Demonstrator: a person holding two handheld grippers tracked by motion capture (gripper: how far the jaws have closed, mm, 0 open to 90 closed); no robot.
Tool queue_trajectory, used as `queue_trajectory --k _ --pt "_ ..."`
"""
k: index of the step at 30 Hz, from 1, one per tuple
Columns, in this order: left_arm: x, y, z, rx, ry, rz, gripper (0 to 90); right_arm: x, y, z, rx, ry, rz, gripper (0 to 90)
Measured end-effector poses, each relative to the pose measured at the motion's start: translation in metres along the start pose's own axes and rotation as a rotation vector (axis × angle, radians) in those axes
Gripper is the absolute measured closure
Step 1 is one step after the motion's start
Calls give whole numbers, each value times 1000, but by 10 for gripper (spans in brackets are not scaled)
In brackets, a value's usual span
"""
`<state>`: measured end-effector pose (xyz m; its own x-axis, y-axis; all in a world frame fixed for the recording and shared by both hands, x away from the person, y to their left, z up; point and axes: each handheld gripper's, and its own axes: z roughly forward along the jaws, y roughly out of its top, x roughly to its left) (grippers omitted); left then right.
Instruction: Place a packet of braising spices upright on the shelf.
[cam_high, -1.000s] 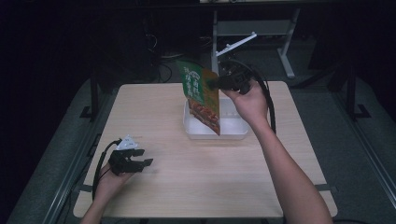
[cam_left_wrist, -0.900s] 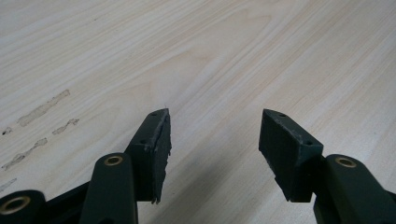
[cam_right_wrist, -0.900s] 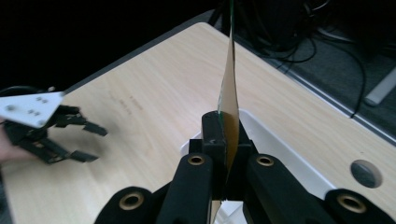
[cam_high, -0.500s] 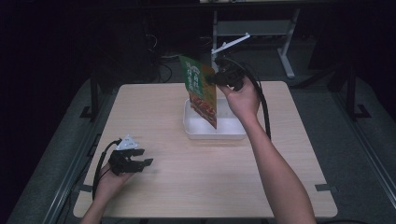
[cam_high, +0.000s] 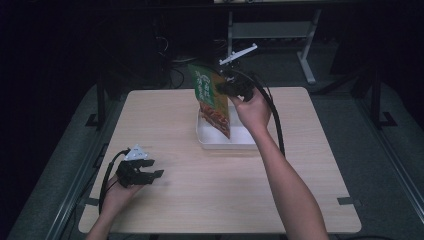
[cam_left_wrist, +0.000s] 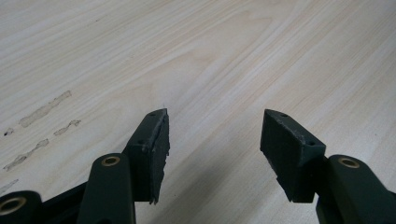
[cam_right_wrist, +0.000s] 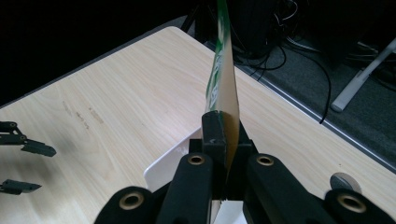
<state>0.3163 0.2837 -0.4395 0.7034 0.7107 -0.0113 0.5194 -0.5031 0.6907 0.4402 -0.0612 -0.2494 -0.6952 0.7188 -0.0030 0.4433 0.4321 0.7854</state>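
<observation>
A green and red snack bag (cam_high: 212, 100) hangs upright over the white tray (cam_high: 210, 140) at the table's far middle, its lower corner dipping toward the tray. My right gripper (cam_high: 227, 89) is shut on the bag's edge; in the right gripper view the thin bag (cam_right_wrist: 223, 84) stands edge-on between the pressed jaws of my right gripper (cam_right_wrist: 224, 135). My left gripper (cam_high: 150, 172) rests low over the table near its front left corner. Its jaws stand open with only bare wood between them, as the left gripper view (cam_left_wrist: 215, 140) shows.
The light wooden table (cam_high: 175, 200) has a few pale smears (cam_left_wrist: 44, 109) near the left gripper. A white metal frame (cam_high: 280, 30) and cables lie on the dark floor beyond the far edge. A round grommet (cam_right_wrist: 343, 182) sits near the table's edge.
The right hand has carried the bag a little down and toward the tray. The left hand and its gripper have stayed where they were.
</observation>
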Motion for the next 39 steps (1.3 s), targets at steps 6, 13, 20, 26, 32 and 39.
queue_trajectory --k 6,13,20,26,32,39 --pt "0 0 0 -6 1 -4 420 -2 -10 7 -13 -13 5 899" --pt "0 0 0 -2 0 2 421 -1 -17 13 -14 -12 5 899" --pt "0 0 0 -5 0 -4 420 -3 -24 19 -8 -3 25 898" --pt "0 0 0 -3 1 -3 419 -4 -30 23 -5 14 42 896" --pt "0 0 0 -2 2 0 418 -6 -35 22 4 29 53 892" --pt "0 0 1 -1 3 0 404 -7 -39 20 32 36 51 888"
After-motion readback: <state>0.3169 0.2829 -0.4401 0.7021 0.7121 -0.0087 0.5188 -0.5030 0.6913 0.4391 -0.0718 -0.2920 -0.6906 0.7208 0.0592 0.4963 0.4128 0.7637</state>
